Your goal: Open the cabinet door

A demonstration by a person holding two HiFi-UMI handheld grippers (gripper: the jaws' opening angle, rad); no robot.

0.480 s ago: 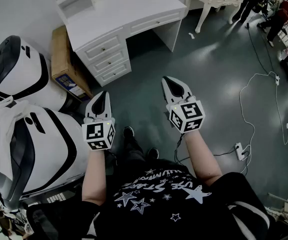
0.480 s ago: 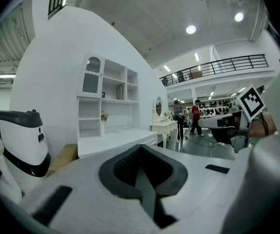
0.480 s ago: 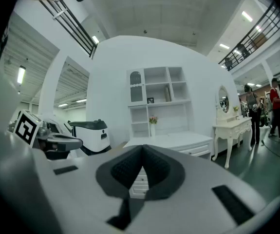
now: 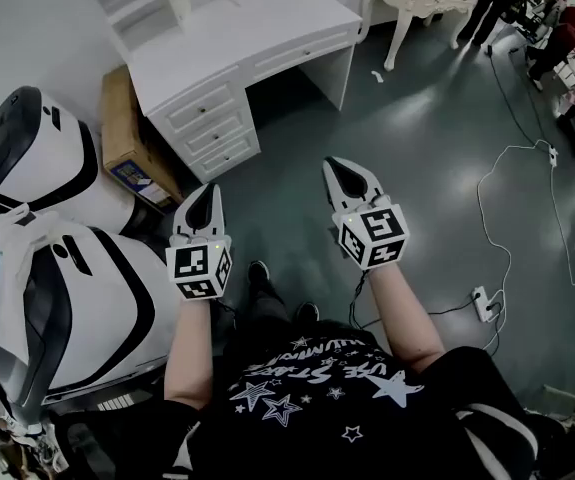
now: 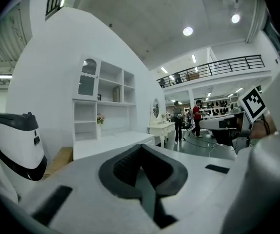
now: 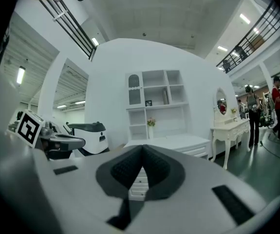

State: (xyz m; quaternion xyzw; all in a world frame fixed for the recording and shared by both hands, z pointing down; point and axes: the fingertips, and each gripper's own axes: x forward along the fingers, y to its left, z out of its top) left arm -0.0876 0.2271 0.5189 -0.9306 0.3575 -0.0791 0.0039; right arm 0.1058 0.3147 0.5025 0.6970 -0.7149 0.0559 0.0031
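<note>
No legible txt anywhere.

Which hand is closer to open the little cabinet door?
Probably left: the left gripper is nearer the cabinet door; the right gripper is further over. Both are far off.

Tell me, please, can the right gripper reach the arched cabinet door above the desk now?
Probably not yet: the right gripper hangs over floor short of the desk, the cabinet door farther back; nothing blocks the way.
</note>
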